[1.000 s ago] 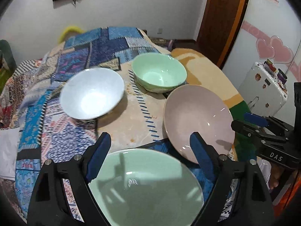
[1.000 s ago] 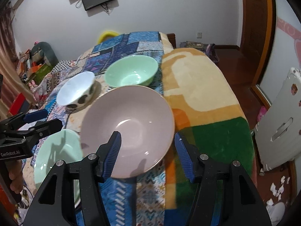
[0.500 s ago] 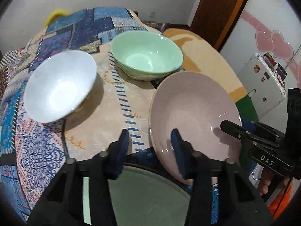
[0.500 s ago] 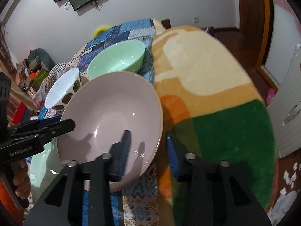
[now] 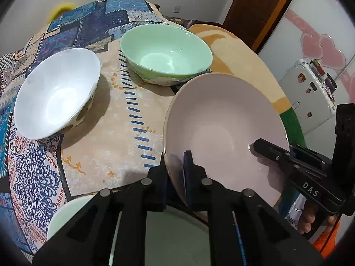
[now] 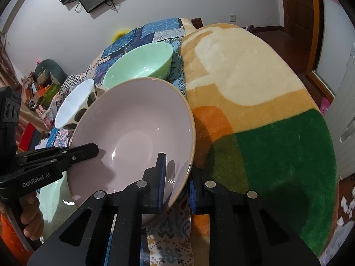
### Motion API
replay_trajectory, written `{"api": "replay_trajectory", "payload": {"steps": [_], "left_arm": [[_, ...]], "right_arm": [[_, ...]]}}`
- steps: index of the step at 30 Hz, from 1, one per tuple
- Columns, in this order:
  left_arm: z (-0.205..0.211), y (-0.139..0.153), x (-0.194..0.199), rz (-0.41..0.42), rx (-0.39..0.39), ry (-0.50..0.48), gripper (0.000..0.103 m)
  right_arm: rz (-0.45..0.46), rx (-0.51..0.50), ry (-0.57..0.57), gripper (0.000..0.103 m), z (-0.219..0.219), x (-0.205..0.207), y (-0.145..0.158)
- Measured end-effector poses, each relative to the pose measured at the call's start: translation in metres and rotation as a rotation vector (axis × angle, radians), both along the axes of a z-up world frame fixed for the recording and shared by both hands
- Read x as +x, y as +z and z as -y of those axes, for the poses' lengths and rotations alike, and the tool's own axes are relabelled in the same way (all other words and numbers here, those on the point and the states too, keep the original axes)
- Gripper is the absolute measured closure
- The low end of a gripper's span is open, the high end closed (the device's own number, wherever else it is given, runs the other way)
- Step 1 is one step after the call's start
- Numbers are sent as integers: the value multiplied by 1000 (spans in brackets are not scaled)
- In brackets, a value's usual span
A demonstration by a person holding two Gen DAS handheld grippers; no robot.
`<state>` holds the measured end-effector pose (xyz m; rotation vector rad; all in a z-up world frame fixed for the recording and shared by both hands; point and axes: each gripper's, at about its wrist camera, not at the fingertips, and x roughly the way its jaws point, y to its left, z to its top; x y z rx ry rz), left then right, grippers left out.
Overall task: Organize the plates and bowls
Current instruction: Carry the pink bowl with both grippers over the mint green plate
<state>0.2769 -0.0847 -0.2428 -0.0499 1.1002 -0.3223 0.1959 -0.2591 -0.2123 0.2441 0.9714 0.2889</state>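
Note:
A wide pink plate [image 5: 224, 122] [image 6: 137, 124] lies tilted near the front of the cloth-covered surface. My left gripper [image 5: 177, 166] is shut on its near left rim, one pad inside and one outside. My right gripper [image 6: 175, 177] is shut on the near right rim; in the left wrist view it reaches in from the right [image 5: 273, 153]. Behind the plate stand a green bowl [image 5: 166, 53] [image 6: 139, 66] and a white bowl [image 5: 55, 93] [image 6: 73, 102] with dark spots outside. A pale green plate [image 5: 73, 212] lies under my left gripper, mostly hidden.
A blue patchwork cloth [image 5: 93, 26] covers the left side, and a plush cream, orange and green blanket [image 6: 255, 102] the right. A white sticker-covered case [image 5: 310, 97] stands past the right edge. Wooden door [image 5: 255, 6] at the back, clutter on the floor at left [image 6: 37, 84].
Both grippers went from open to shut on the pink plate's rim. My left gripper moved right and down, off the pale green plate and onto the pink plate; the right sank slightly.

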Motion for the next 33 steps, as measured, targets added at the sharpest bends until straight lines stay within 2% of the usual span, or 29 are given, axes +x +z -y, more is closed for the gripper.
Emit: {"api": "replay_trajectory", "payload": {"steps": [4, 16, 33], "left_arm": [[3, 5, -3, 7, 7, -7, 91], [-8, 49, -35, 85, -19, 4, 91], [-68, 100, -101, 177, -51, 79, 91]], "right_arm": [[8, -11, -5, 87, 0, -3, 5], [88, -20, 2, 87, -12, -21, 46], [178, -46, 67, 87, -69, -50, 85]]}}
